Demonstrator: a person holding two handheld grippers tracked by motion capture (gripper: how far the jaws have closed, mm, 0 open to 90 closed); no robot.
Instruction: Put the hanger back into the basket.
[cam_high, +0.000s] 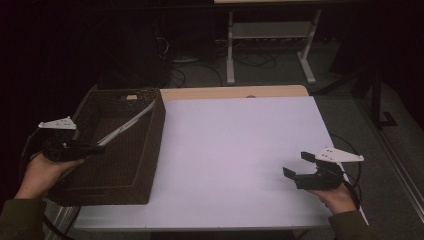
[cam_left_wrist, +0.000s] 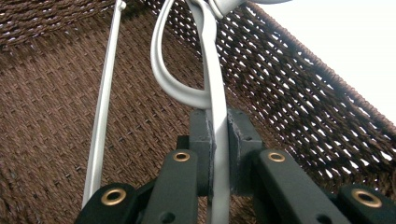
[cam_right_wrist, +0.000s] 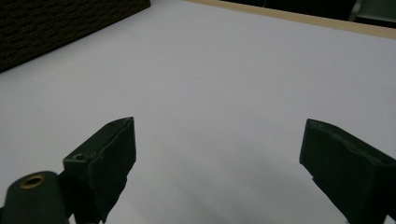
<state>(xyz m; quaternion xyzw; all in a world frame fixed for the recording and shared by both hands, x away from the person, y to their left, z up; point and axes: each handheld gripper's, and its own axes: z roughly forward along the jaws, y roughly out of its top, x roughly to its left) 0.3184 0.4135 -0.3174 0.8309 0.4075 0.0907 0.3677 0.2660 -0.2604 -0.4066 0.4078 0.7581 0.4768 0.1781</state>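
Observation:
A long silver metal utensil (cam_high: 126, 126) slants up across a dark brown woven basket (cam_high: 156, 135) at the table's left, its far end near the basket's right rim. My left gripper (cam_high: 99, 147) is over the basket's near left part, shut on the utensil's flat handle. In the left gripper view the jaws (cam_left_wrist: 217, 140) pinch the handle (cam_left_wrist: 215, 88), which carries a curved loop; a thin silver rod (cam_left_wrist: 103, 107) runs beside it over the basket's weave (cam_left_wrist: 303, 107). My right gripper (cam_high: 296, 165) hovers open over the white tabletop (cam_right_wrist: 219, 79), with nothing between its jaws (cam_right_wrist: 217, 151).
The white table surface (cam_high: 235, 145) stretches between the basket and the right gripper. A wooden strip (cam_high: 235, 92) edges its far side. Beyond it on the floor are a white desk frame (cam_high: 270, 45) and cables. A basket corner (cam_right_wrist: 60, 23) lies far left in the right gripper view.

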